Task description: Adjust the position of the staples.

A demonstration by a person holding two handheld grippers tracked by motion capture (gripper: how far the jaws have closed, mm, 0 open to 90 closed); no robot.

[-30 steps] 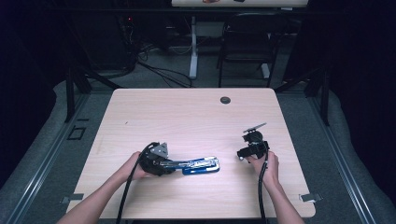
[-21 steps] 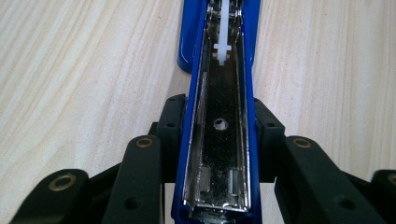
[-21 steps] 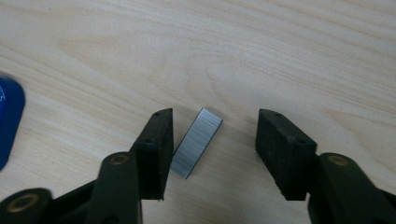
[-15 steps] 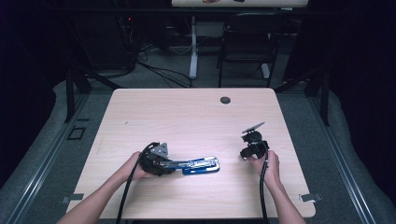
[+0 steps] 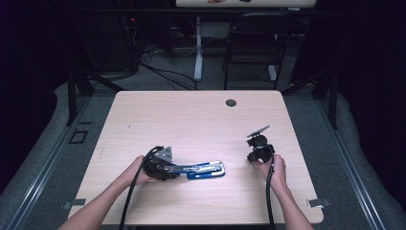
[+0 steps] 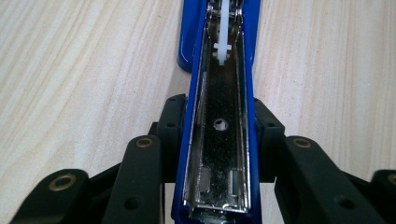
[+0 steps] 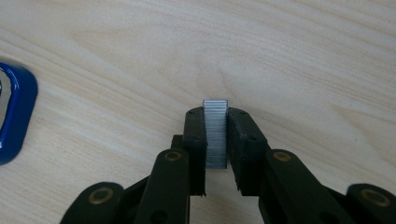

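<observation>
A blue stapler [image 5: 203, 170] lies on the wooden table [image 5: 191, 120], flipped open so its metal staple channel [image 6: 219, 70] faces up. My left gripper [image 5: 174, 168] is shut on its rear end, a pad on each blue side [image 6: 219, 123]. To the right, my right gripper [image 5: 252, 157] points down at the table. Its jaws have just been closing, and its pads now press on both sides of a short strip of silver staples [image 7: 215, 133] that stands on the wood. The stapler's rounded blue end [image 7: 11, 116] shows at the left of the right gripper view.
A dark round grommet [image 5: 231, 102] sits near the table's far edge. Beyond the table stand a black chair [image 5: 253, 43] and a desk leg with cables [image 5: 197, 52]. Bare wood lies between the two grippers.
</observation>
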